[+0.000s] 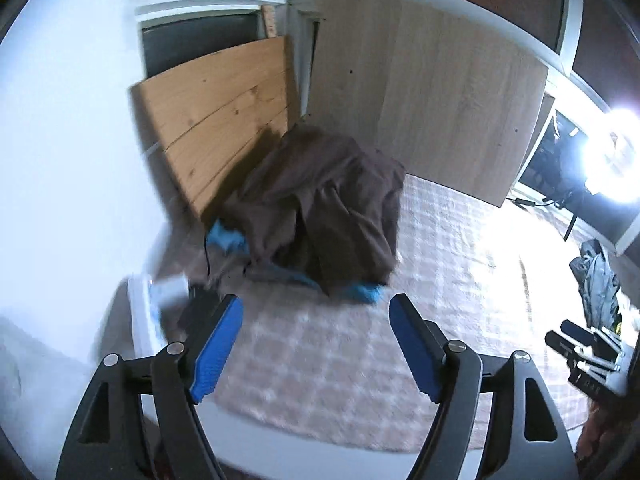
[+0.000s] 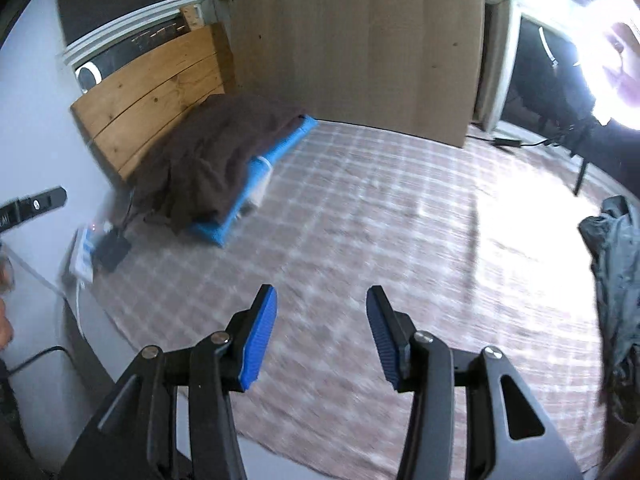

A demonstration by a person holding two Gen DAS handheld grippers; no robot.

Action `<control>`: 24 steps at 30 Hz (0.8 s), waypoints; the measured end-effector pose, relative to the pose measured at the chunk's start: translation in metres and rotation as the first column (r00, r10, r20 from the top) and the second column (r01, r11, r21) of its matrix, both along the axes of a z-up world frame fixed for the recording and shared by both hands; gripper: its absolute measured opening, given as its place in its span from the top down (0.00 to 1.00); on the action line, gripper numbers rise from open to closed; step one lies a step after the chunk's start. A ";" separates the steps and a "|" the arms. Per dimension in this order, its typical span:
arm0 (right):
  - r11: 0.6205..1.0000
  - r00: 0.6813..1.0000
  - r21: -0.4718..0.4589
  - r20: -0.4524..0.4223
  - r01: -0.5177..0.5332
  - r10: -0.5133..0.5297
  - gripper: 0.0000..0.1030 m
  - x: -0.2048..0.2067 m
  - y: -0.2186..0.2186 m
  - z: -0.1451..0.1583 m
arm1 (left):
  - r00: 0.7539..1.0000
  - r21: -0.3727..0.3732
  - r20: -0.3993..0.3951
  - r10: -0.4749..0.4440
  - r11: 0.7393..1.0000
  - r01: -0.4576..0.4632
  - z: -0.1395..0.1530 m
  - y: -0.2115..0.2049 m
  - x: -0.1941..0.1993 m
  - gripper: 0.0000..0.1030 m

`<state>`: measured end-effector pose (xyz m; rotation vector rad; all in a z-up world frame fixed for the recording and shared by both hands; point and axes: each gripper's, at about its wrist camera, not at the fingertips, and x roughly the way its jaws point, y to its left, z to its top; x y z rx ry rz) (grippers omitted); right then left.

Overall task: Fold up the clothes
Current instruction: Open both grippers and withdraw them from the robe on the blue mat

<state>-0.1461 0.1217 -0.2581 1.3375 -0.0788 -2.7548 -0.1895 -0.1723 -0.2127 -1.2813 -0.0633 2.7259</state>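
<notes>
Over at the far left, the brown garment (image 1: 320, 208) is lying heaped against the wooden headboard (image 1: 216, 120), on the checked bed (image 1: 320, 360). The left hand-held gripper (image 1: 316, 344) is hanging spread and empty, nearest that heap. To the right, the right hand-held gripper (image 2: 322, 336) is gaping empty too, and the grey garment (image 2: 616, 280), crumpled with its length running near to far, is sitting at the bed's right edge, closer to this one.

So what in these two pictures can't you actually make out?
- Blue item: largely covered by the brown cloth in both views.
- Grey crumpled garment: cut off by the right wrist view's edge.
- Small white and black things beside the wall: blurred, unidentifiable.
- Area around the bright lamp: washed out by glare.
</notes>
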 end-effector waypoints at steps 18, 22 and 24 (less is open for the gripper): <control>0.999 0.998 -0.049 -0.056 0.017 -0.020 0.52 0.126 0.096 0.004 | 1.000 -0.008 0.007 -0.014 1.000 0.014 0.014 0.075 0.146 0.28; 0.998 0.998 -0.055 -0.062 0.012 -0.015 0.52 0.131 0.096 0.007 | 0.999 -0.011 -0.010 -0.037 0.999 0.037 0.020 0.081 0.151 0.28; 0.999 0.997 -0.037 -0.071 0.005 -0.007 0.52 0.133 0.094 0.009 | 0.999 -0.006 -0.012 -0.037 0.999 0.037 0.021 0.081 0.152 0.28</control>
